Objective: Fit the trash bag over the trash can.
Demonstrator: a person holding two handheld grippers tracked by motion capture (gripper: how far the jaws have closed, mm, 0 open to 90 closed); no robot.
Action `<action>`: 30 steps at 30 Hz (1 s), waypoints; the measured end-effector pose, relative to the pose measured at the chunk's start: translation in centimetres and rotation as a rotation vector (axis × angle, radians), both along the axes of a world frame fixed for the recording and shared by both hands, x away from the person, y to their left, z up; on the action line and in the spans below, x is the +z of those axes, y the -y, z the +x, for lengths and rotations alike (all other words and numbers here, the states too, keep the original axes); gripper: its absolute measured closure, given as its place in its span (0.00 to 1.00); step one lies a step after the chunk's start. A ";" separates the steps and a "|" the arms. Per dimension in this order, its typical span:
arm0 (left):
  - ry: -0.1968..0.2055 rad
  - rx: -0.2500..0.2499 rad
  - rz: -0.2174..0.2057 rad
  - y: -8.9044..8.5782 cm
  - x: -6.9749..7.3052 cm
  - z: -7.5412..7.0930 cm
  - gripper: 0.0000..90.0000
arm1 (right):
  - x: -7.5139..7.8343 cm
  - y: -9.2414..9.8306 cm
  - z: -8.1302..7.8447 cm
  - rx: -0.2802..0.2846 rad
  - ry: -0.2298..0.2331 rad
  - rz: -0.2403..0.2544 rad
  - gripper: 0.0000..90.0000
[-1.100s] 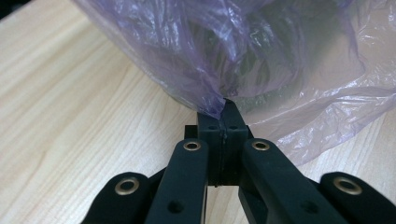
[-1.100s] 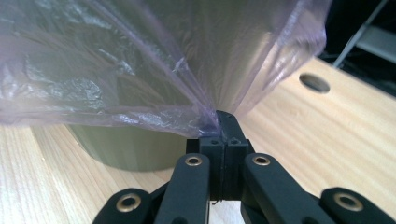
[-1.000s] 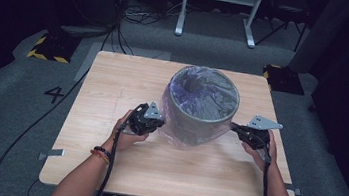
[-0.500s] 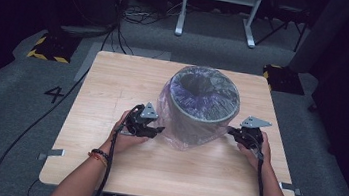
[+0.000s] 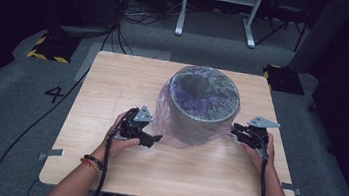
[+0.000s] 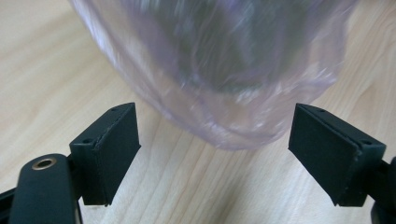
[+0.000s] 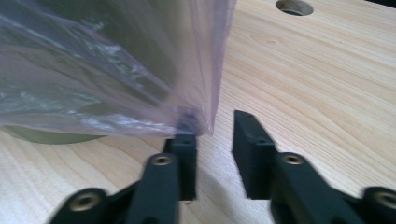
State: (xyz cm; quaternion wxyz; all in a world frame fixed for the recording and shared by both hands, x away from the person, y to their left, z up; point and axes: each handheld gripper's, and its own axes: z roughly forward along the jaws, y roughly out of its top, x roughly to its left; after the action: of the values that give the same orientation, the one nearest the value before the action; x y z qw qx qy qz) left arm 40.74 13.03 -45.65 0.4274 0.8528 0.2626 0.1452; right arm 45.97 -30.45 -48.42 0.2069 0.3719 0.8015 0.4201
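- Claw state first: your left claw (image 5: 156,138) stands wide apart with nothing between its pads; its jaws have just been opening, and the plastic bag (image 6: 224,93) hangs just ahead of them, free of both pads.
- Your right claw (image 5: 233,130) is parted a little, its jaws having just been opening too; in the right gripper view the bag's corner (image 7: 201,122) sits at the tip of one pad (image 7: 185,154), and no squeeze on it shows.
- Between the two claws stands the bin (image 5: 202,106), a grey round tub, upright on the table (image 5: 114,80), with the bag pulled over its rim and draped down its sides.
- Film like this looks thin, soft and very light. Expect it to crumple, slide off smooth pads and tear if you tug hard.
- Take it where it bunches into folds low on the side nearest each claw, not on a single taut layer.
- The bin appears stiff and far heavier than the bag, so it should stay put. Still, pull evenly from both sides.
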 end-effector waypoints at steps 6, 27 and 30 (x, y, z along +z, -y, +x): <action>0.089 0.035 -0.006 0.1 1.8 -1.3 0.17 | 1.1 1.2 -0.6 -0.014 0.013 0.041 0.56; 0.073 0.119 0.094 -2.6 0.0 -2.5 0.17 | 2.9 2.0 -2.3 0.100 0.022 0.028 0.41; 0.059 0.134 0.116 -3.5 -0.5 -2.8 0.17 | 3.1 1.9 -2.5 0.127 0.034 0.063 0.41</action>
State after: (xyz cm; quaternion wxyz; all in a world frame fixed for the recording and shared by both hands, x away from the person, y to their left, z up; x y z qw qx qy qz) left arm 37.90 16.49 -46.12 0.3743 0.8520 0.2973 0.2135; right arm 43.45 -32.36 -45.35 0.1816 0.3196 0.8062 0.4635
